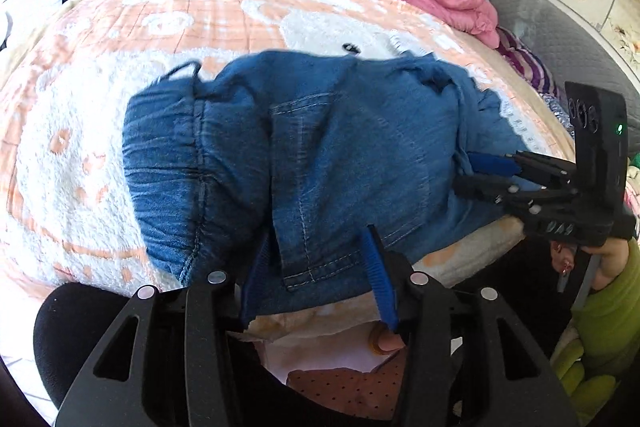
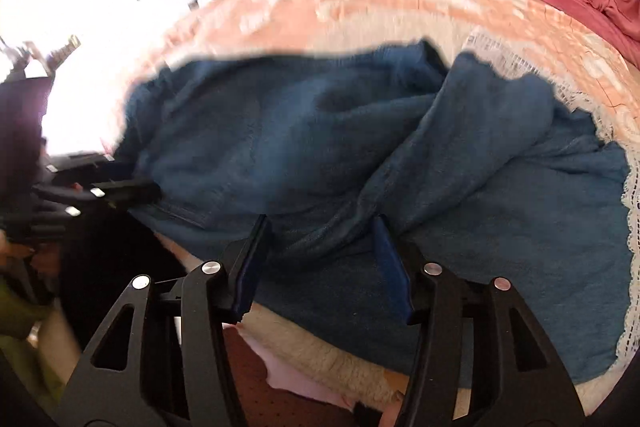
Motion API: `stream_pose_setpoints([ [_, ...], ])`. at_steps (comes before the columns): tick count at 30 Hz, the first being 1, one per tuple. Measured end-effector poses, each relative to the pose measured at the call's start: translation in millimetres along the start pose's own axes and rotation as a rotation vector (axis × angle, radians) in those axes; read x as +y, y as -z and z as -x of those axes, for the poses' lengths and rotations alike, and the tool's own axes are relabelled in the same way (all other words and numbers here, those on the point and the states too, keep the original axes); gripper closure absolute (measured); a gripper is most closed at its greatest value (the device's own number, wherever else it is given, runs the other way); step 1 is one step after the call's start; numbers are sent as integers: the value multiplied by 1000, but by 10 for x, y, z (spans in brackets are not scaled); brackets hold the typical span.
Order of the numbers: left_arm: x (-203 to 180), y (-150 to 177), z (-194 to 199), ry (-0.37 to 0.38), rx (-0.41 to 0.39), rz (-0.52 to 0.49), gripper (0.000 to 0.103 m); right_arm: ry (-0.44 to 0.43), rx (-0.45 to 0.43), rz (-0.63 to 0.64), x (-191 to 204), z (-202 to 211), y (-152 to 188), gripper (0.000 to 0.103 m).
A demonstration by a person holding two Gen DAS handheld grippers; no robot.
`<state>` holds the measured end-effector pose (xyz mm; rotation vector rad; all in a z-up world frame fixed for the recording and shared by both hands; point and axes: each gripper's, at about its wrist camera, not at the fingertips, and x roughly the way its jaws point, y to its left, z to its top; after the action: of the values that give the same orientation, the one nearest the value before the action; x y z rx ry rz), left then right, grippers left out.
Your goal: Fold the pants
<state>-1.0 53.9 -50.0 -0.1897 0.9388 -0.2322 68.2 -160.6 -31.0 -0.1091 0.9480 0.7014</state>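
Bed blanket [image 1: 100,131], unlabelled denim pants [image 1: 320,147]

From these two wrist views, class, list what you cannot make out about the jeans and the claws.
- Jeans, left wrist view: near hem hidden behind the left claw.
- Jeans legs, right wrist view: motion blur smears seams; lower right cut off by the lens edge.
- Right claw, left wrist view: whether its pads pinch denim is unclear.
- Left claw, right wrist view: blurred, glare behind.

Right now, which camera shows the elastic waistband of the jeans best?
The left wrist view. There the gathered waistband lies sharp and uncovered at the left end of the jeans, with its drawstring showing. The right wrist view is motion-blurred: the jeans are a rumpled blue mass, and no waistband can be made out.
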Motion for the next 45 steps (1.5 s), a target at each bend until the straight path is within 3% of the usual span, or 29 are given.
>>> stream_pose_setpoints([
  [3,-120,-65,228,45,-59,-25,57,22,-89,-42,-199,326,-33,54],
  [5,-233,-136,374,65,-101,-52,50,45,-132,-96,-377,526,-22,53],
  [9,-536,-360,493,112,-149,-102,43,105,-171,-153,-664,708,-55,48],
  [16,-1106,-694,-211,263,-56,-148,43,187,-144,-161,-1136,639,-574,34],
  [19,-1227,-767,-511,272,-8,-143,43,228,-113,-139,-1190,563,-779,31],
  [24,-1321,-766,-834,279,33,-128,44,222,-15,-113,-1268,177,-1103,29],
  [25,-1303,-740,-859,273,31,-127,47,225,-1,-107,-1262,109,-1137,29],
  [28,-1234,-639,-1025,285,64,-108,71,228,49,-100,-1243,-212,-1272,29],
  [32,-1272,-567,-1047,299,51,-180,86,245,91,-106,-1220,-558,-1433,29],
  [35,-1235,-548,-1040,346,42,-175,90,262,116,-105,-1204,-774,-1562,29],
  [39,-1263,-508,-991,332,19,-225,90,339,173,-103,-1281,-1098,-1668,29],
  [41,-1293,-507,-960,332,9,-237,90,367,195,-120,-1395,-1194,-1647,54],
  [42,-1289,-508,-945,336,2,-237,90,354,189,-129,-1438,-1184,-1632,60],
  [43,-1290,-507,-919,336,-3,-236,90,357,175,-135,-1474,-1126,-1620,85],
  [44,-1273,-514,-901,332,-15,-232,90,353,167,-141,-1501,-1068,-1616,99],
  [45,-1245,-524,-882,337,-26,-222,90,330,146,-163,-1540,-966,-1602,99],
])
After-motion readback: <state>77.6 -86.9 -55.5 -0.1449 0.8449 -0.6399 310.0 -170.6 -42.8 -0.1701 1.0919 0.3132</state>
